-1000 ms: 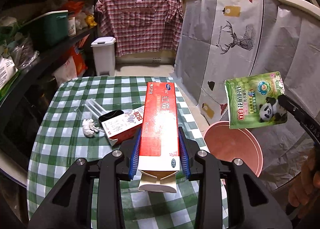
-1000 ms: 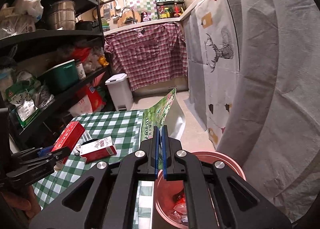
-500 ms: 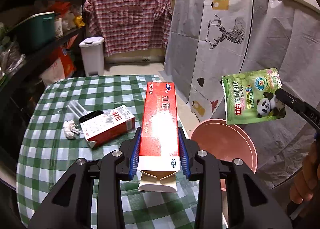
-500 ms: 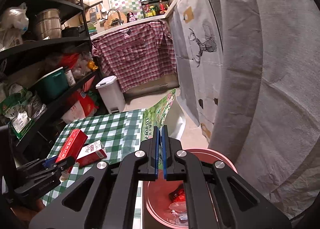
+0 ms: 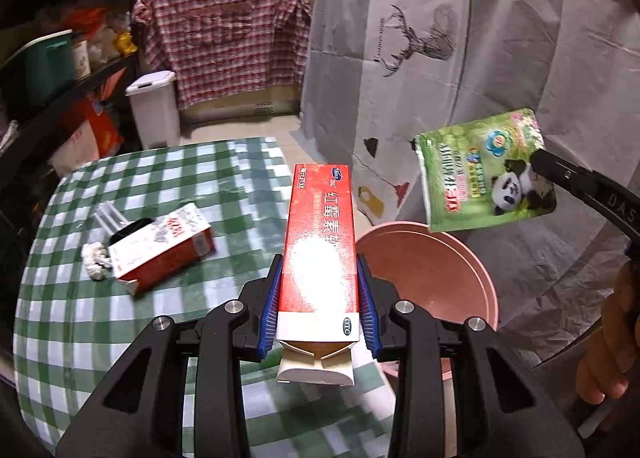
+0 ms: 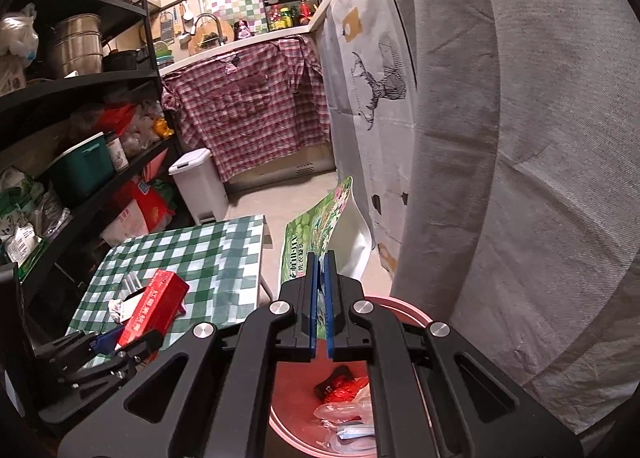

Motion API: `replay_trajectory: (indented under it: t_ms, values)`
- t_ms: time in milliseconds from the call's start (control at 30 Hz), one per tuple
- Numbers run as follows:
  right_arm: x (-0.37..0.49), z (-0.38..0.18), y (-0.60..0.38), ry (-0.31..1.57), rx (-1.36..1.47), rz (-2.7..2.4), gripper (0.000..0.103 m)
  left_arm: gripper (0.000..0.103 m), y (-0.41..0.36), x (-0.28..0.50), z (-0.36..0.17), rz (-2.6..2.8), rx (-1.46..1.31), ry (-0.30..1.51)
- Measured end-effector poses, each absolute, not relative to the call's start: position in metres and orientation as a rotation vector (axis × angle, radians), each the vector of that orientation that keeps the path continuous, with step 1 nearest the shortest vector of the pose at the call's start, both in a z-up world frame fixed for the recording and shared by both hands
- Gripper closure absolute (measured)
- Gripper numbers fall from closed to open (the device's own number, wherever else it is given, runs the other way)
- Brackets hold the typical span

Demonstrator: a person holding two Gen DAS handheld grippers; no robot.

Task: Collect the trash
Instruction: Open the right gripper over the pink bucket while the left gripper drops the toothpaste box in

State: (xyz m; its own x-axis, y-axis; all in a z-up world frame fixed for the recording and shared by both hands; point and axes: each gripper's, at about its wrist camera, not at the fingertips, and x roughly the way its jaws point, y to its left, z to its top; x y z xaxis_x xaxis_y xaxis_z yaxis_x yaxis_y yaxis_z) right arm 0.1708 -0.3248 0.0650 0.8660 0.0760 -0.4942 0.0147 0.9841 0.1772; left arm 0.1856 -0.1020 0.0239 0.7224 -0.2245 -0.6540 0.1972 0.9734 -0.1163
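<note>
A black left gripper with blue pads (image 5: 319, 300) clamped a long red and white cardboard medicine box (image 5: 320, 254) lengthwise, its open flap end nearest the camera. Beneath lay a table with a green and white checked cloth (image 5: 160, 186), bearing an open red and white carton (image 5: 160, 252) beside a white crumpled wad (image 5: 94, 263). To the right, a round pink plastic bin (image 5: 432, 274) stood beside the table. Above it, the black right gripper (image 5: 538, 164) pinched a green panda-printed pouch (image 5: 484, 170). A hand (image 5: 612, 322) showed at the right edge.
</note>
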Motion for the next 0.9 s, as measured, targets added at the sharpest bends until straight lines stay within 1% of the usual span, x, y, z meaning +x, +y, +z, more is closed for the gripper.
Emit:
replay_trajectory:
  t_ms: [333, 367, 400, 433, 500, 567, 600, 633, 900]
  values:
    - [0.176, 0.06, -0.335, 0.537, 0.16, -0.013, 0.099, 0.069, -0.146, 0.196, 0.007, -0.29, -0.023, 0.768]
    - [0.177, 0.06, -0.336, 0.541, 0.164, -0.014, 0.099, 0.069, -0.149, 0.199, 0.005, -0.295, -0.028, 0.773]
    - [0.179, 0.059, -0.337, 0.548, 0.166, -0.011, 0.096, 0.069, -0.151, 0.201, 0.003, -0.298, -0.032, 0.777]
    - [0.181, 0.056, -0.339, 0.566, 0.166, -0.008, 0.096, 0.069, -0.155, 0.204, -0.001, -0.308, -0.036, 0.787]
    - [0.182, 0.053, -0.341, 0.58, 0.167, -0.021, 0.094, 0.065, -0.16, 0.209, -0.005, -0.32, -0.032, 0.796]
    - [0.185, 0.05, -0.344, 0.598, 0.187, -0.021, 0.089, 0.047, -0.161, 0.213, -0.011, -0.325, -0.027, 0.81]
    - [0.186, 0.048, -0.346, 0.607, 0.194, -0.024, 0.081, 0.045, -0.16, 0.213, -0.013, -0.324, -0.026, 0.814]
    - [0.187, 0.047, -0.347, 0.61, 0.196, -0.026, 0.077, 0.045, -0.158, 0.212, -0.014, -0.317, -0.027, 0.818]
    - [0.185, 0.048, -0.334, 0.604, 0.174, -0.003, 0.076, 0.045, -0.142, 0.199, 0.0, -0.315, -0.013, 0.77]
